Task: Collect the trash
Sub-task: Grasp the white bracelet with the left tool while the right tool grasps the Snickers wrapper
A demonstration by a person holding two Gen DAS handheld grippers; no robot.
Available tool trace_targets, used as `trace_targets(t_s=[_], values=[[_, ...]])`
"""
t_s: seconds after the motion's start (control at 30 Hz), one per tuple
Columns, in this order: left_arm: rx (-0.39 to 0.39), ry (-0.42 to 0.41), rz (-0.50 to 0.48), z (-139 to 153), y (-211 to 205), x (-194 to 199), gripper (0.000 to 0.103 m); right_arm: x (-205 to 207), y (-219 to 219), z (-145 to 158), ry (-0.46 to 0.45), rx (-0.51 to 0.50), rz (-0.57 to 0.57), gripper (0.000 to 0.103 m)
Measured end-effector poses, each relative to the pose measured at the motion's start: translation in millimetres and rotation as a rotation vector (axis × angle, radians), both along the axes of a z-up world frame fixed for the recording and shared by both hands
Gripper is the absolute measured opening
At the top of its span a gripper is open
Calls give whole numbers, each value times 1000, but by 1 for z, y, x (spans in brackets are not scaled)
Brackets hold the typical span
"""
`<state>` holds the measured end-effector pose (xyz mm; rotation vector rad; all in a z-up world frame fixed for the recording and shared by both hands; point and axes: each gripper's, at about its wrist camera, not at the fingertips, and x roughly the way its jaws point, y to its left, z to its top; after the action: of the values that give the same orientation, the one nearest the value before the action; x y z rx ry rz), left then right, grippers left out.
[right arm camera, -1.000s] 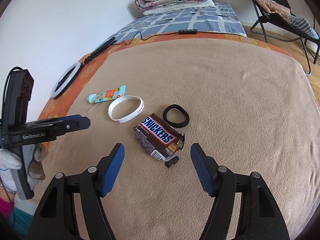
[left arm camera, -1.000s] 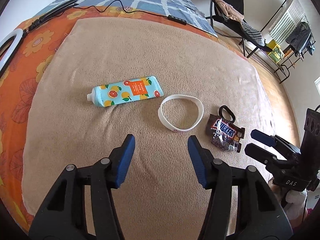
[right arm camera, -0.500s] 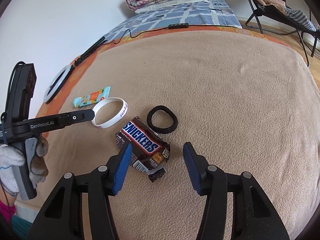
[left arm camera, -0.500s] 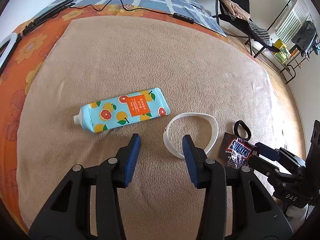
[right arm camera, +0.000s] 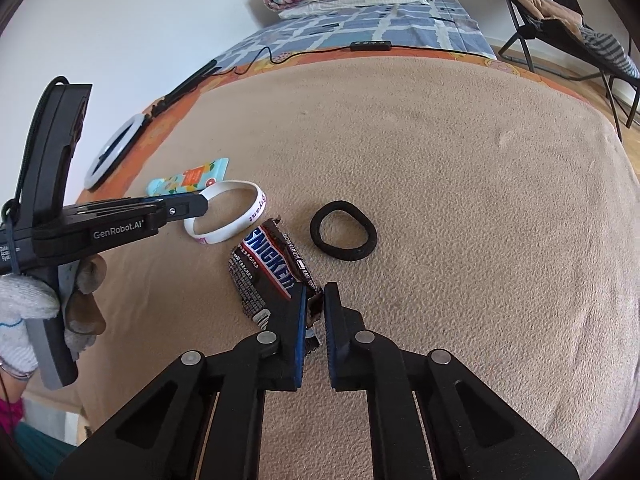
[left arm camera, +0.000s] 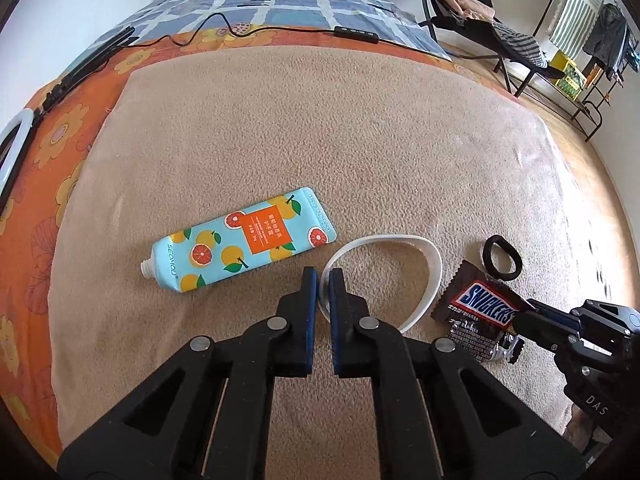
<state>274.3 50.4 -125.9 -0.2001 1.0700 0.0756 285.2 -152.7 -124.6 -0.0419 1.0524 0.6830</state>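
A white wristband lies on the beige blanket; my left gripper is shut on its near-left rim. It also shows in the right wrist view, with the left gripper on it. A brown Snickers wrapper lies beside it; my right gripper is shut on its torn near end. The wrapper shows in the left wrist view, with the right gripper at it.
A blue fruit-print tube lies left of the wristband. A black hair tie lies right of the wrapper. A ring light and cable lie on the orange sheet. A folding chair stands far right.
Both grippers moved forward and down and closed: the left onto the wristband's rim, the right onto the wrapper's torn end.
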Motion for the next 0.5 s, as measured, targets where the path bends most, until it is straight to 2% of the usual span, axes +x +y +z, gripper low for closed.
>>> trace_targets(t_s=[0.5], values=[[-24,-53,13,21,18,-35,2,-16,2,32,-77,22,22,3]])
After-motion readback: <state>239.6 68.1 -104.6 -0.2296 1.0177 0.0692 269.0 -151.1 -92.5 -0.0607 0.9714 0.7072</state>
